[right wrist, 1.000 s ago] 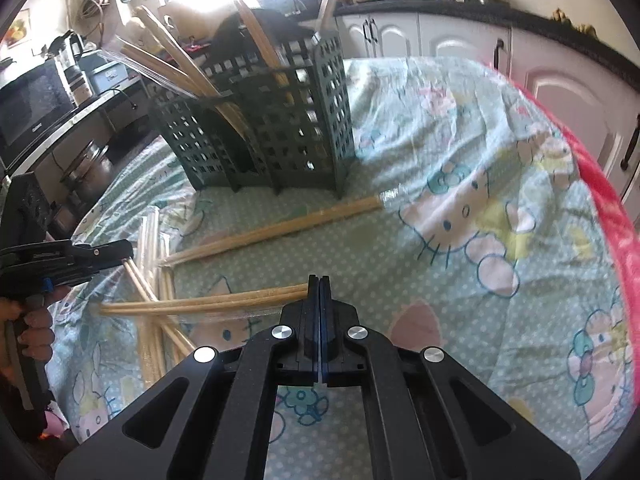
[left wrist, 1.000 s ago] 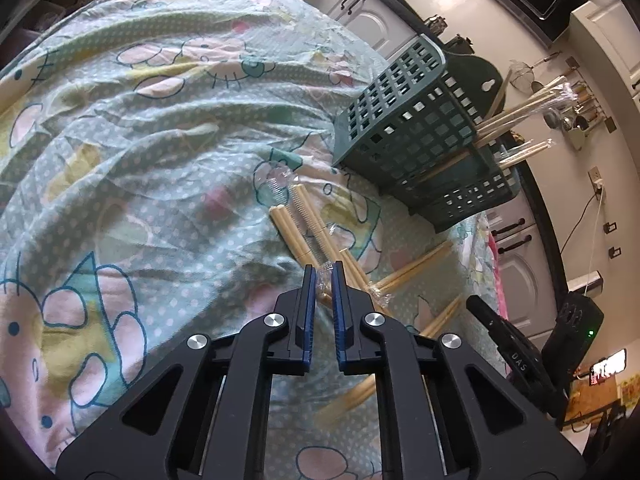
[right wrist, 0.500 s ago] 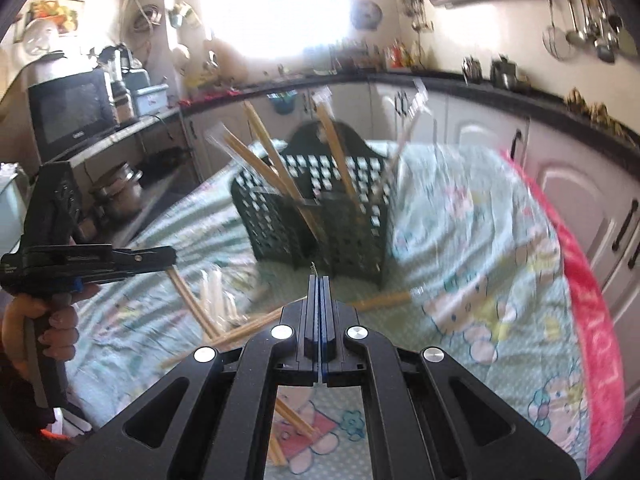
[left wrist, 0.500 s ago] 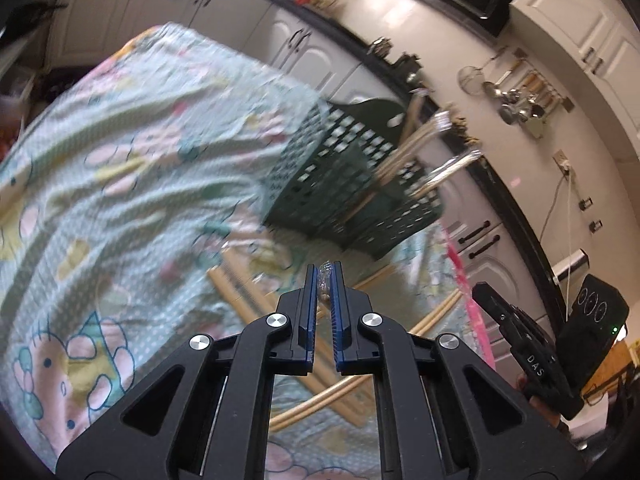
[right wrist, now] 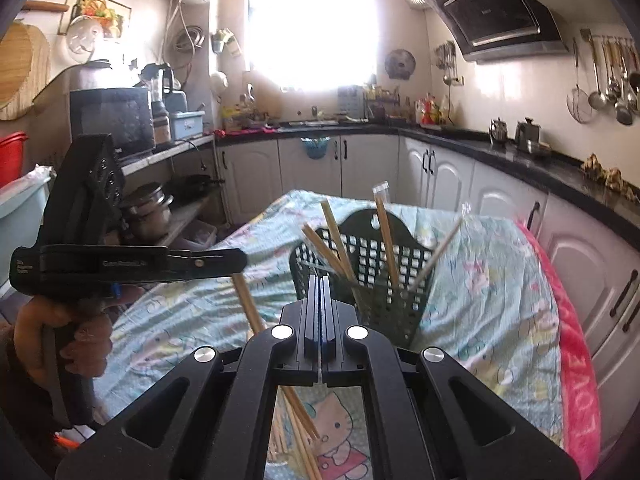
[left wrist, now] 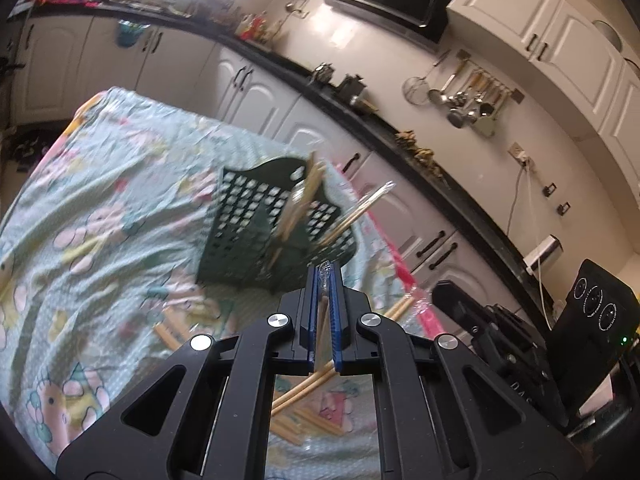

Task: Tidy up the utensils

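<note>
Left hand-held gripper [left wrist: 325, 276] clamps wrapped chopsticks [right wrist: 248, 304]; right hand-held gripper [right wrist: 320, 280] is pressed together, seemingly empty; basket [right wrist: 376, 264] at twelve o'clock

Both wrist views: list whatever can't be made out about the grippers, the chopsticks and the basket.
- Right gripper: shut; its own body hides whether a chopstick pair hangs from it.
- Left gripper: shut on a wrapped chopstick pair; the lower end is hidden behind the fingers.
- Green basket: motion blur in the left wrist view smears the sticks inside.
- Loose chopsticks on the cloth: cut off by the gripper body, count unclear.
</note>
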Demonstrator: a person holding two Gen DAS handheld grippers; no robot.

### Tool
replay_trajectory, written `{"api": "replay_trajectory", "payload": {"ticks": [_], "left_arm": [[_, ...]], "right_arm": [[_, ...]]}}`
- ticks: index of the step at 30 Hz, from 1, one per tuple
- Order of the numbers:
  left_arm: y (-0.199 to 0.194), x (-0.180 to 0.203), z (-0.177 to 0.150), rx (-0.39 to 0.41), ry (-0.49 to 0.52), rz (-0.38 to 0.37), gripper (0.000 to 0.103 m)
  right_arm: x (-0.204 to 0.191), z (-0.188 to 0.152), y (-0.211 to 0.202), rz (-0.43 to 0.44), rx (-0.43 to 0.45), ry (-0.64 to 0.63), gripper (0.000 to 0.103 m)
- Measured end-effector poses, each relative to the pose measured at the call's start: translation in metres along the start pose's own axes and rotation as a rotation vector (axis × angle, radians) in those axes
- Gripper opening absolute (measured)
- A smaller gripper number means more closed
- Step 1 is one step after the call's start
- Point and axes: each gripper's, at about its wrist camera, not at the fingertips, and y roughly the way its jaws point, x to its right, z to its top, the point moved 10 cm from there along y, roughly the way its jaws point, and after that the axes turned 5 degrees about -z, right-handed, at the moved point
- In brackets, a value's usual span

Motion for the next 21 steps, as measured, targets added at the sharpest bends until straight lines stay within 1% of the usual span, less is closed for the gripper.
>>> {"api": "replay_trajectory", "payload": {"ticks": [6, 21], "left_arm": [[-0.001, 0.023, 0.017, 0.015, 0.042, -0.035, 0.003], [-0.008, 0.06, 0.062, 0.079, 0.114, -0.066, 0.003]], "right_arm": [[0.0, 0.022, -0.012, -0.013, 0.047, -0.02, 0.001], [0.023, 0.068, -0.036, -0.069, 0.147, -0.036, 0.001]]}}
